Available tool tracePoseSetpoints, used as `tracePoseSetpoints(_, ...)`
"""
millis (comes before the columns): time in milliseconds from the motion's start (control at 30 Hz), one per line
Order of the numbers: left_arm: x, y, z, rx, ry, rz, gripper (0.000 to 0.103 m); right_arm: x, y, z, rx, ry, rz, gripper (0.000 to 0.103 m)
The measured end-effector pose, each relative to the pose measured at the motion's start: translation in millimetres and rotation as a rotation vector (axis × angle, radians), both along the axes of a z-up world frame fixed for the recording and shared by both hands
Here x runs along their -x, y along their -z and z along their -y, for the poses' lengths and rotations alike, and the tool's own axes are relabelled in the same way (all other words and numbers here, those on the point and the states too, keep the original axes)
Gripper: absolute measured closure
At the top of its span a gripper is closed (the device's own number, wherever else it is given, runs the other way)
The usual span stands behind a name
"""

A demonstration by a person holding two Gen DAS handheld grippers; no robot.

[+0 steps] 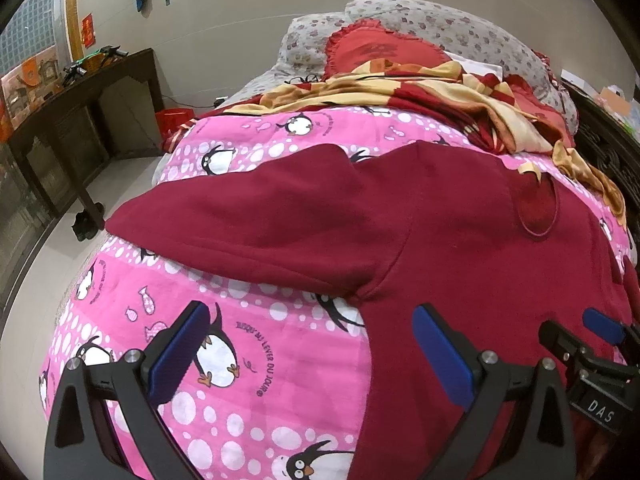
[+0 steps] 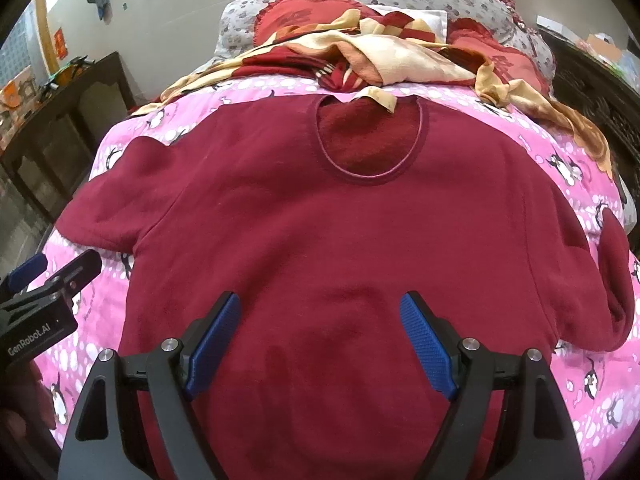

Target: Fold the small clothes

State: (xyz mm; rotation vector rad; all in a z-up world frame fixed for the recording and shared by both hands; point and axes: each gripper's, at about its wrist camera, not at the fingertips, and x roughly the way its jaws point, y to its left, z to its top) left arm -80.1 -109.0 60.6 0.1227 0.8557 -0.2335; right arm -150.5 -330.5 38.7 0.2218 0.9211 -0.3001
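Garment: a dark red sweater [image 2: 340,232] lay spread flat, front up, on the pink penguin-print quilt [image 2: 560,152], its round neckline [image 2: 372,140] at the far end and its hem toward the cameras.
Sleeves: the left sleeve [image 1: 248,216] stretched out sideways across the quilt; the right sleeve [image 2: 612,280] bent downward along the sweater's side near the bed's right edge.
Right gripper: the right gripper [image 2: 320,344] hung above the lower middle of the sweater, its blue pads [image 2: 212,348] standing wide apart with only flat red cloth showing between them and nothing pinched.
Left gripper: the left gripper [image 1: 312,352] was beside the sweater's left edge, jaws spread wide, one pad over the quilt and the other over the red cloth; it gripped nothing.
Contact: whether either set of fingertips actually touched the fabric could not be told from these angles, though both seemed to sit just above it.
Beyond the sweater: a rumpled red-and-cream blanket [image 2: 384,56] lay just past the neckline, one corner overlapping the collar; behind it sat red frilled cushions [image 1: 372,52] and floral grey pillows [image 1: 460,28] against the wall.
Room: a dark wooden side table [image 1: 80,112] stood left of the bed, well apart from it.
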Motion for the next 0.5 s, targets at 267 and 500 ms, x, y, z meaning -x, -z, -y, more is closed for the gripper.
tracePoseSetpoints(267, -4, 1, -6, 0.0, -0.01, -0.006, 0.0, -8, 3, -6, 0.003, -0.015, -0.011, 0.011)
tracePoseSetpoints(500, -18, -1, -34, 0.055, -0.059, -0.034, 0.0, -11, 8, -4, -0.013, -0.008, -0.025, 0.011)
